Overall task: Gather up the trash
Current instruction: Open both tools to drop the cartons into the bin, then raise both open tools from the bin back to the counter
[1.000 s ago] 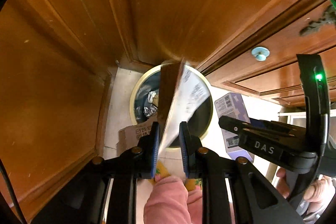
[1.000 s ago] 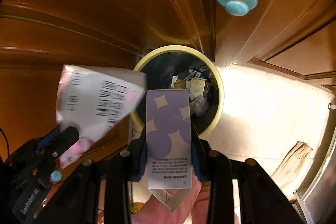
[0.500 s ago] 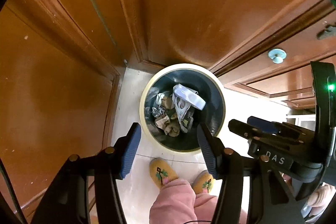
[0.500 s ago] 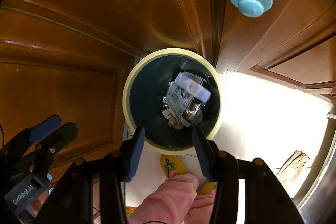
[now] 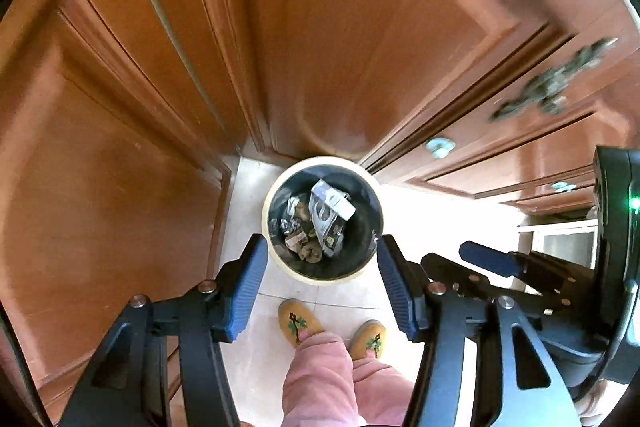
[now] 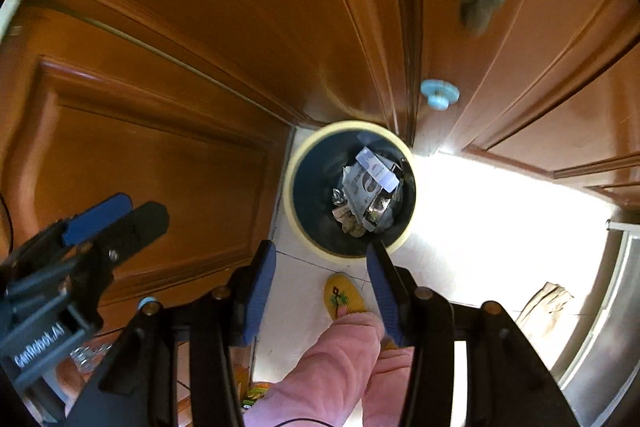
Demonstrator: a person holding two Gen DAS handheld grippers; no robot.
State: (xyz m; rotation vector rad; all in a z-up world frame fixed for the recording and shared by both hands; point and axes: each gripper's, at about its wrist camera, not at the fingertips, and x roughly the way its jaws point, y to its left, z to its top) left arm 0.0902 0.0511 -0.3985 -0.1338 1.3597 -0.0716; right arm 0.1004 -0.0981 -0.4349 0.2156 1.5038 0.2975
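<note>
Now | bin [image 5: 280, 259] on the floor in the cupboard corner, paper and wrappers [image 5: 326, 211] inside | left gripper [image 5: 322, 287] and right gripper [image 6: 322, 285] above it, jaws apart, nothing between | remaining: brown scrap [image 6: 546, 305] lies on the floor, likely next.

Wooden cabinet doors [image 5: 360, 47] in warm brown rise on all sides, with raised panels and moulded edges. A pale blue round knob [image 6: 439, 95] sits on one door. The floor [image 6: 500, 219] is light tile, glaring in strong light. Yellow slippers [image 5: 298, 321] with small embroidered trees stand on it, below pink trouser legs [image 5: 320, 379]. A brown paper scrap [image 6: 546, 309] lies beside a metallic curved edge [image 6: 604, 315].
</note>
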